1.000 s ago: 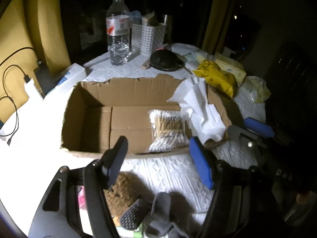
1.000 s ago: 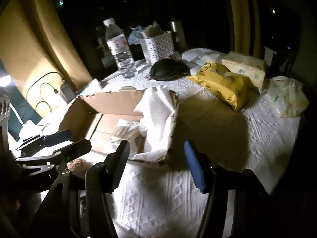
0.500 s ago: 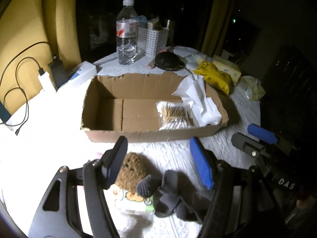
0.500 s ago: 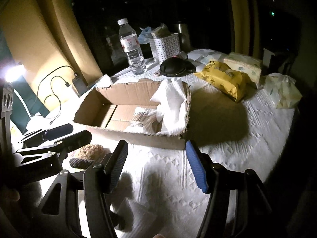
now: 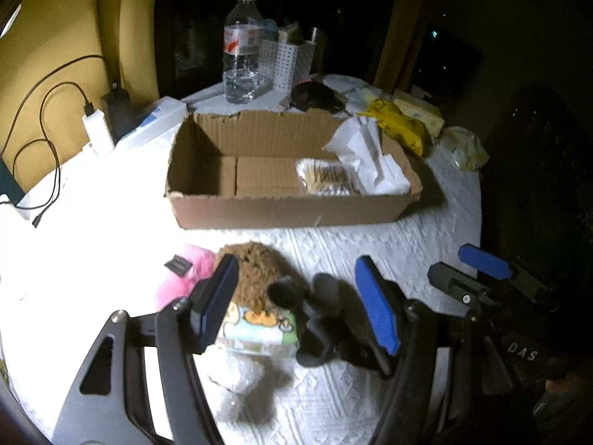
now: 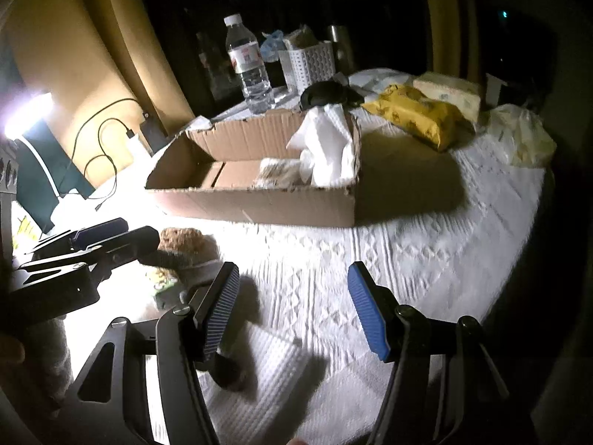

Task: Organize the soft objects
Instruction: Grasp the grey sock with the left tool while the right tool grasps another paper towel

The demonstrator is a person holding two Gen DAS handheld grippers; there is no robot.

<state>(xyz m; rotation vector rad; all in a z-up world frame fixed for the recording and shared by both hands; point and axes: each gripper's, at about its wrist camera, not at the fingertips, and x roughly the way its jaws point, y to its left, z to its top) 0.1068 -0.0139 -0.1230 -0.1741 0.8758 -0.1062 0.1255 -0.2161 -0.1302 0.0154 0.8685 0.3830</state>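
Seemingly empty, both the left gripper (image 5: 296,296) and right gripper (image 6: 292,307) gape.

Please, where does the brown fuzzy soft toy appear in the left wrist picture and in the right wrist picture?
Left wrist view: the brown fuzzy soft toy lies low and centre-left, just past the left gripper, in front of the open cardboard box.
Right wrist view: it sits at the left, beside the left gripper's tips.
Shared landmark: the clear plastic water bottle behind the box.
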